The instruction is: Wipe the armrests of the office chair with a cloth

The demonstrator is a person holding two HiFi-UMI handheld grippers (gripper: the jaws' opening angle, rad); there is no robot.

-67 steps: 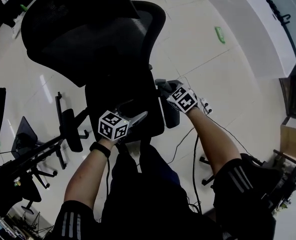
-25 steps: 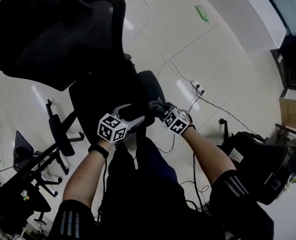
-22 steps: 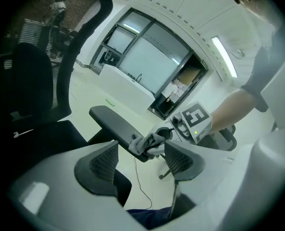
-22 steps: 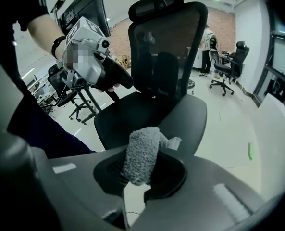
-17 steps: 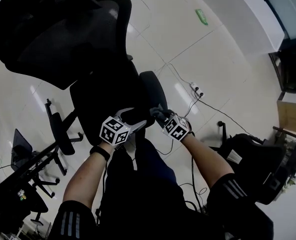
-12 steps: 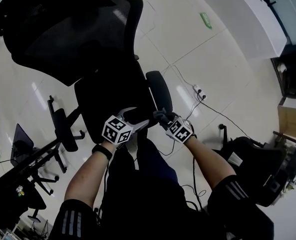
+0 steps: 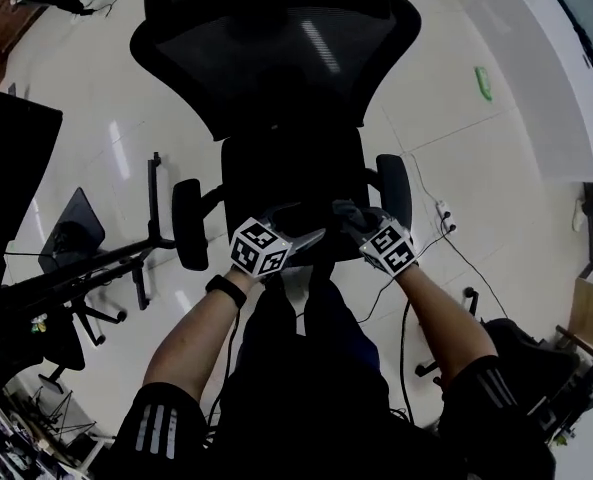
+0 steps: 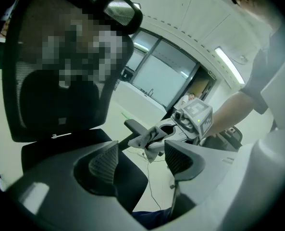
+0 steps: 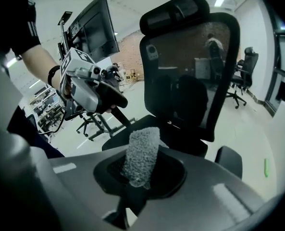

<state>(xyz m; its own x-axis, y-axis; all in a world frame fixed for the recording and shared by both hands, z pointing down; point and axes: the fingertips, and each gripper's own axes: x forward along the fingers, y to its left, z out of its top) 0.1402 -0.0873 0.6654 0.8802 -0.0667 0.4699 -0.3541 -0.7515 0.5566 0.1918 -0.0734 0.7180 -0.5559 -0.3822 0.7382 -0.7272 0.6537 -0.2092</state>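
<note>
The black office chair [image 7: 288,58] faces me squarely, mesh back up and seat [image 7: 291,168] below it. Its left armrest [image 7: 189,225] and right armrest [image 7: 394,190] flank the seat. My right gripper [image 7: 359,220] is shut on a grey cloth [image 7: 346,209] at the seat's front right, just inside the right armrest and apart from it. In the right gripper view the cloth [image 9: 141,155] stands rolled up between the jaws. My left gripper [image 7: 311,236] hovers at the seat's front edge. Its jaws stand open with nothing between them in the left gripper view [image 8: 142,160].
Another chair's base [image 7: 76,268] and a dark desk edge [image 7: 6,218] stand at the left. A white counter [image 7: 546,68] runs along the top right. On the floor to the right lie a power strip with cable [image 7: 441,213] and a green item [image 7: 483,81].
The right gripper with the cloth has come off the right armrest to the seat's front. The chair now appears square-on instead of angled. The left gripper stays at the seat's front edge.
</note>
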